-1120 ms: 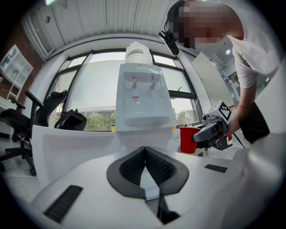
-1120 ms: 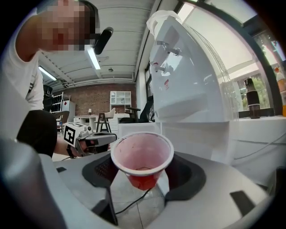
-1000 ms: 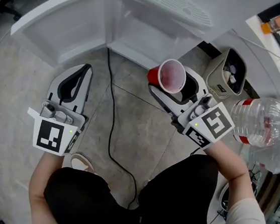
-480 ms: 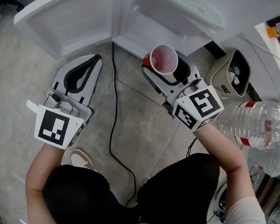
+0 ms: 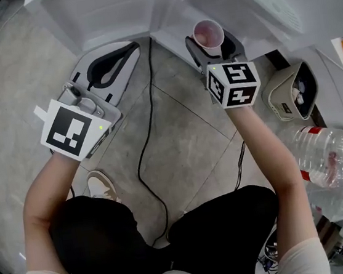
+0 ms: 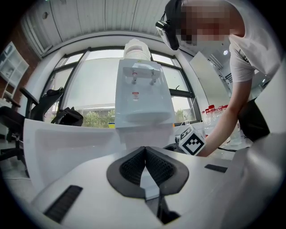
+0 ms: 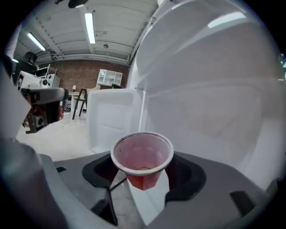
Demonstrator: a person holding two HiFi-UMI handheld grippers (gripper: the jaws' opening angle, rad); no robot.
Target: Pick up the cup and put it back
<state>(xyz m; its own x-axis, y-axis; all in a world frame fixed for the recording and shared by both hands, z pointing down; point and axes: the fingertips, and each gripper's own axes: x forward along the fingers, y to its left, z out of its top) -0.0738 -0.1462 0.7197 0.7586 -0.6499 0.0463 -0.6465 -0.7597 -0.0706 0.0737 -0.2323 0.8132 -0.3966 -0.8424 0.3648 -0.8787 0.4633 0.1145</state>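
The right gripper [image 5: 215,47] is clamping its fingers on the red cup [image 5: 208,34] and holding it upright, clear of the floor [image 5: 191,143], at about one o'clock in the head view. The cup's pale rim is facing up. Its inside is looking empty, though the pink tint makes that hard to judge. At twelve o'clock from the cup, a white housing [image 7: 210,89] is standing close ahead and filling most of the right gripper view.

The left gripper [image 6: 145,154] is hanging at eleven o'clock with its fingers closed together on nothing, pointing at a white water dispenser [image 6: 143,94].

A black cable [image 5: 150,136] is lying on the floor between the two arms, trailing from twelve toward six o'clock. At three o'clock from the right gripper a beige appliance [image 5: 291,90] is sitting on the floor, and at four o'clock a large clear water bottle [image 5: 322,155] is sitting beside the right forearm. A shoe [image 5: 100,185] is showing at seven o'clock, below the left forearm.
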